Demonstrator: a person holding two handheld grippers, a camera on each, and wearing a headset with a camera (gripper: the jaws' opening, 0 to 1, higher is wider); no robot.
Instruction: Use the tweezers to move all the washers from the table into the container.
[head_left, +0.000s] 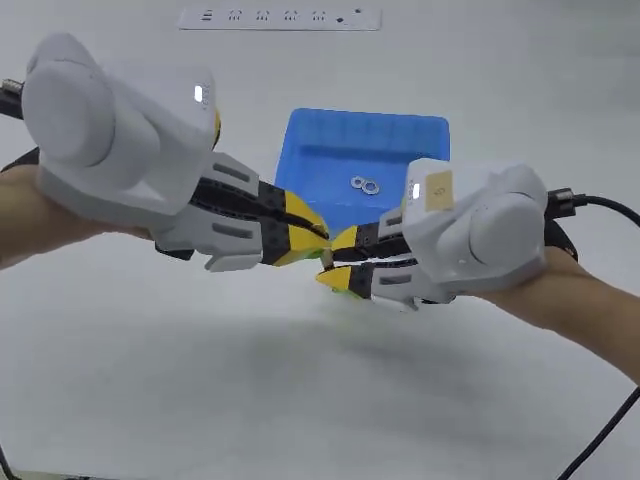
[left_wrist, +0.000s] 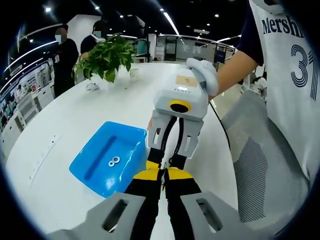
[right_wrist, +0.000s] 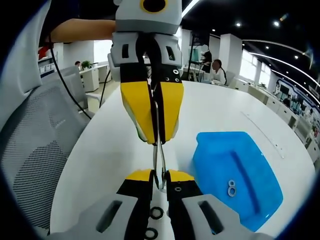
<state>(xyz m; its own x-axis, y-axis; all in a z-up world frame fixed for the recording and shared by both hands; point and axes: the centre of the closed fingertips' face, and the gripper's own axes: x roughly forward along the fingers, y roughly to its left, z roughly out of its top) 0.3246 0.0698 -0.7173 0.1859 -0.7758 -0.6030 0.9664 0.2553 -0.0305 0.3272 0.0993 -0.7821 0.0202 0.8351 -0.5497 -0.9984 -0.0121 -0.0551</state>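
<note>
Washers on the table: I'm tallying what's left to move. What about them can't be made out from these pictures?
- Right gripper view: loose washers show between the jaws of the right claw; one is partly cut by the bottom edge, and the jaws may hide more.
- Head view: the left claw and right claw cover the table beneath them, so a count fails there.
- Tweezers: their ends sit inside both claws, hidden.

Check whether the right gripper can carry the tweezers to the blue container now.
Probably not yet: the left gripper also clamps the tweezers, opposite the right gripper. Otherwise the way to the blue container looks free, nothing between.
</note>
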